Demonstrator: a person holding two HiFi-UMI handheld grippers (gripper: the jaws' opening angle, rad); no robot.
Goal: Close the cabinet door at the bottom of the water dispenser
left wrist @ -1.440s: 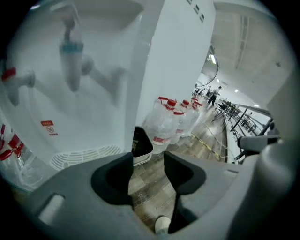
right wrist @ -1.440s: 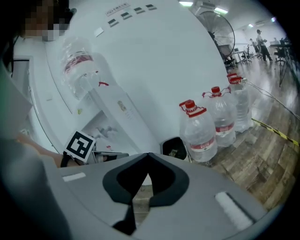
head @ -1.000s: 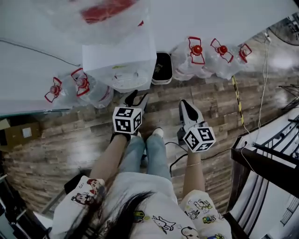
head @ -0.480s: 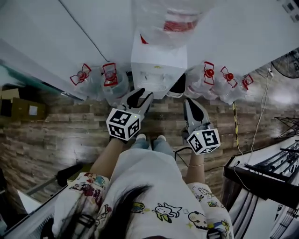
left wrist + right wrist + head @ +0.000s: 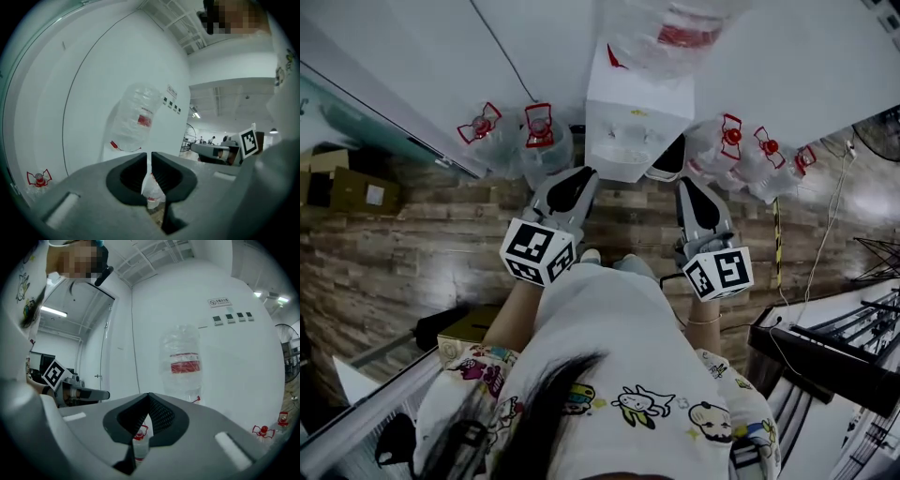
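The white water dispenser [image 5: 637,122] stands against the wall with a clear bottle [image 5: 675,33] upside down on top. Its bottom cabinet door is hidden from the head view. My left gripper [image 5: 577,180] hovers in front of the dispenser's left side. Its jaws have just been closing to a thin slit, with nothing between them. My right gripper [image 5: 694,190] hovers at the dispenser's right side, shut and empty. The left gripper [image 5: 150,157] looks level at the bottle [image 5: 138,119]. The right gripper [image 5: 149,397] also faces the bottle [image 5: 182,364].
Spare water bottles with red caps stand on the wooden floor left [image 5: 511,131] and right [image 5: 750,145] of the dispenser. A black bin [image 5: 667,159] sits beside it. A cardboard box [image 5: 352,192] lies far left, a cable [image 5: 780,225] and a dark rack [image 5: 825,356] at right.
Both grippers have risen and come nearer the dispenser as the person stood up. The left jaws went from wide apart to nearly closed. The right jaws stayed shut.
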